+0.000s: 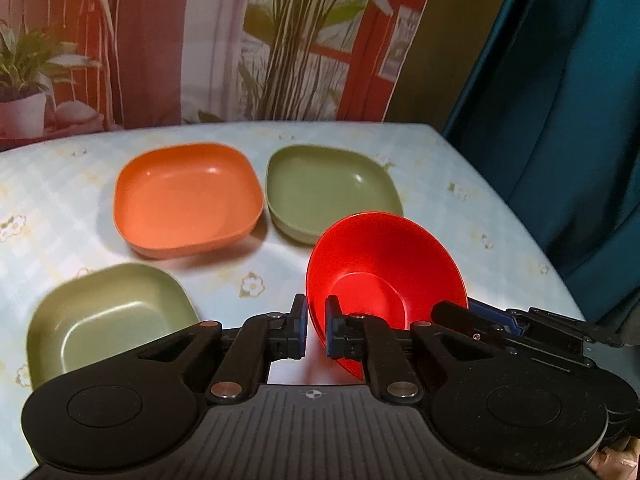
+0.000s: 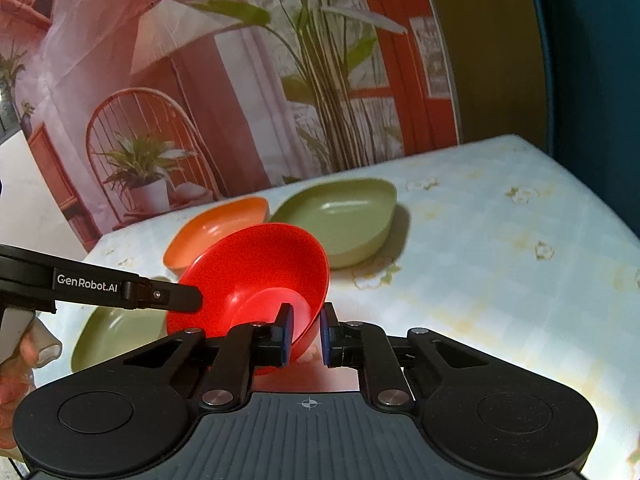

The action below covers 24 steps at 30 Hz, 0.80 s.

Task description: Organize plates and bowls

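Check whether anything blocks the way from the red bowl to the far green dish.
Nothing visible does. The red bowl, gripped on its rim by both grippers, hangs tilted just in front of the far green dish, with only bare tablecloth between.

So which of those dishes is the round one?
The red bowl, held tilted above the table between both grippers. The orange dish and the two green dishes are squarish with rounded corners and sit flat.

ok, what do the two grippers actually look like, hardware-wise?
Both match: black linkage arms with silver pivot pins, dark blue pads on the fingers, two round black hubs, and a ribbed grey base plate with a crosshair mark. The left gripper carries white "GenRobot.AI" lettering along its side.
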Available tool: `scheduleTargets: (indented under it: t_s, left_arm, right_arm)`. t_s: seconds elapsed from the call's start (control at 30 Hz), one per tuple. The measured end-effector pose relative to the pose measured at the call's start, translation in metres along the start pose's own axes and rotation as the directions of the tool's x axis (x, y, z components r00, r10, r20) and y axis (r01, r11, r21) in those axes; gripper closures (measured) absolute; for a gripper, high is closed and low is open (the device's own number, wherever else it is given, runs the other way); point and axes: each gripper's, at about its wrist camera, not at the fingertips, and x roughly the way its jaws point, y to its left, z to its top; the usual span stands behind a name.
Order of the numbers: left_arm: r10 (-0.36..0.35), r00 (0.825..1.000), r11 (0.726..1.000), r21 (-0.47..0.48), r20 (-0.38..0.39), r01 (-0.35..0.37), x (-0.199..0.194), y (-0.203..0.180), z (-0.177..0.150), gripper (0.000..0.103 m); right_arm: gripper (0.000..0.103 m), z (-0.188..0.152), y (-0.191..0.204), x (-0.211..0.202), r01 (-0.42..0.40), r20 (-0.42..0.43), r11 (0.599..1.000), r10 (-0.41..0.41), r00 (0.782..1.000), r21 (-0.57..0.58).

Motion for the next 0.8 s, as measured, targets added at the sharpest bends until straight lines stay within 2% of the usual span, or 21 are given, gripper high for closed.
scheduleTargets:
  t_s: [0.33,0.8]
  left_arm:
    - [-0.016,0.999,0.999,-0.030,0.041,0.018,-0.032,0.003,-0.003,0.093]
    - [-0.042,0.998,0.998,-0.055,0.039,0.044,-0.067,0.009,-0.038,0.093]
  right_arm:
    - [0.090,0.014,0.023,-0.024,-0.005,0.033,0.999,0.007,0.999,-0.049]
    - [0.090,0.003,0.059,-0.056,-0.006,0.011,0.994,0.007,1.000,-0.113]
